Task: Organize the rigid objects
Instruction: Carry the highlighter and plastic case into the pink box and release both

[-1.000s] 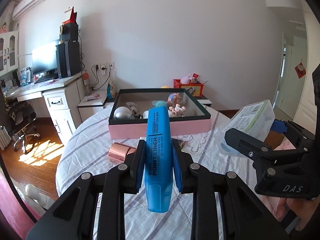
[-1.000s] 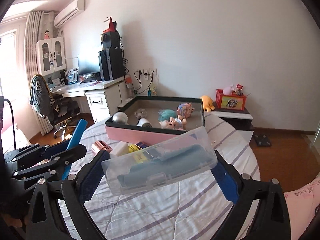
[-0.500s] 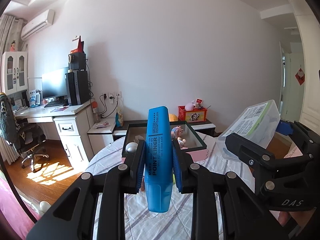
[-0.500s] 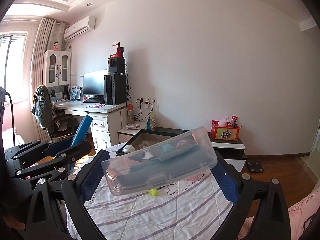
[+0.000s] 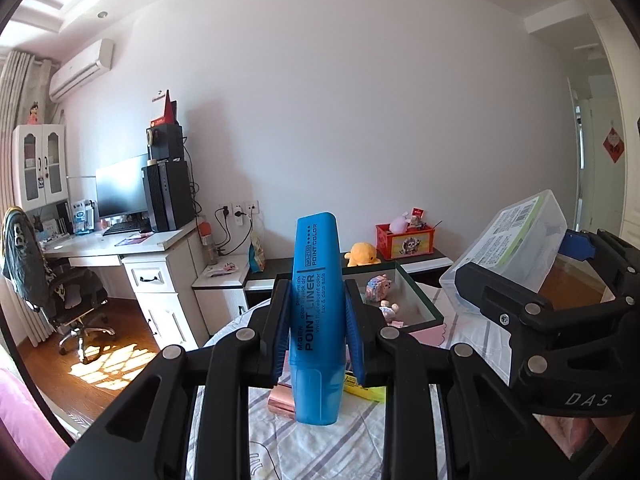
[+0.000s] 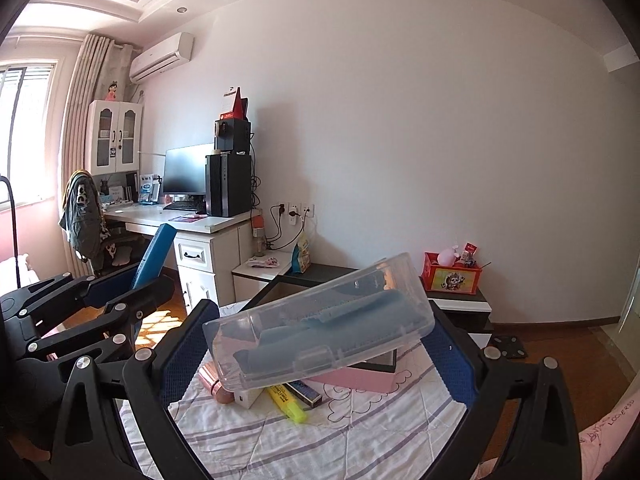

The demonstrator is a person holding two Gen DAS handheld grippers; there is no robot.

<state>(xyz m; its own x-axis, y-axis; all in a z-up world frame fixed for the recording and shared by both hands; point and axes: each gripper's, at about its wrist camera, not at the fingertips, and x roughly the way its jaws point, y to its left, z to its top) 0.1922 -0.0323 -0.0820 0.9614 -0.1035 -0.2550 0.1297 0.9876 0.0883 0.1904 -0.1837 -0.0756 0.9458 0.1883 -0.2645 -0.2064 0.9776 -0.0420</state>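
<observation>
- In my left claw (image 5: 316, 336) I have the blue plastic highlighter marked "POINT LINER" (image 5: 316, 312), standing nearly upright between the two pads, which are closed tight on its barrel; it is up in the air, clear of the tabletop.
- My right claw (image 6: 316, 344) has its jaws spread wide, yet both pads press the ends of the clear plastic lidded case with a blue tool inside (image 6: 320, 326), so that one is gripped too, tilted, and held above the cloth.
- Both pieces are lifted, neither is stowed; I judge this the carrying stage for the pair.
- Already in the pink-sided tray with the dark rim (image 5: 424, 308) are small toy figures (image 5: 378, 284), which I take as sorted.
- Left lying on the striped, quilted cloth of the round tabletop (image 6: 360, 440), just in front of the tray: a yellow highlighter (image 6: 286, 400), a rose-gold metallic cylinder (image 6: 214, 382), a small white box (image 6: 250, 396) and a dark flat stick-like item (image 6: 304, 392).
- My reckoning: roughly midway, with two items in hand and four loose ones to go.
</observation>
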